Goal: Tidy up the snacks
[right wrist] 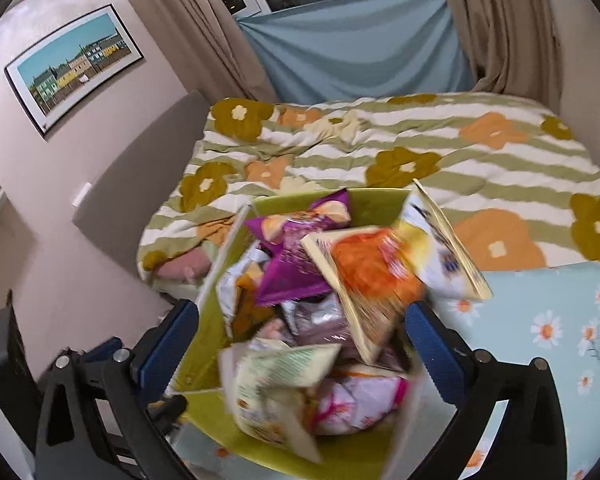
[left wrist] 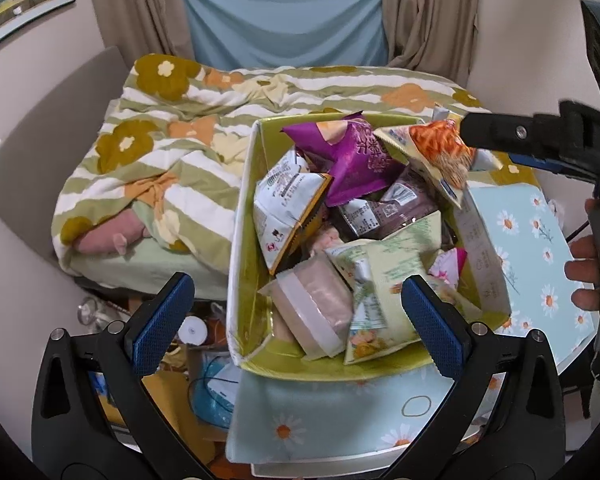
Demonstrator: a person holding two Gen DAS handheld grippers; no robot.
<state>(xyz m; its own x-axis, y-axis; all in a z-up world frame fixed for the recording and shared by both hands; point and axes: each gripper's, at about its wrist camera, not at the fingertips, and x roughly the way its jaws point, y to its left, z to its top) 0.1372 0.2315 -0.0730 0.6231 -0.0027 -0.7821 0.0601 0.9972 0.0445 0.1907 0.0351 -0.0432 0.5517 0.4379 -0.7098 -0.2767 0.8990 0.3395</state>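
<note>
1. The left gripper (left wrist: 296,320) was spread wide with nothing between its blue pads, hovering over the near end of the green storage box (left wrist: 244,216). Its gap straddled a pink wrapped block (left wrist: 316,304) and a pale green snack bag (left wrist: 396,276), so closing there could've grabbed both at once or just crumpled one.

2. The right gripper (right wrist: 300,340) was spread open too in its own view, above the pile, with the orange chip bag (right wrist: 370,276) sitting loose between the fingers, not pinched. That shot was blurry, so contact was hard to call.

3. The orange chip bag perched on top at the box's far right corner, leaning over the rim. One bump and it'd probably slide out onto the daisy-print cloth (right wrist: 548,320).

4. The purple snack bag (left wrist: 352,156) was propped up high too; the box looked overstuffed, so pulling any one packet could drag its neighbours along.

5. The box sat near the table's left edge, with clutter below. A sideways shove might've tipped it.
</note>
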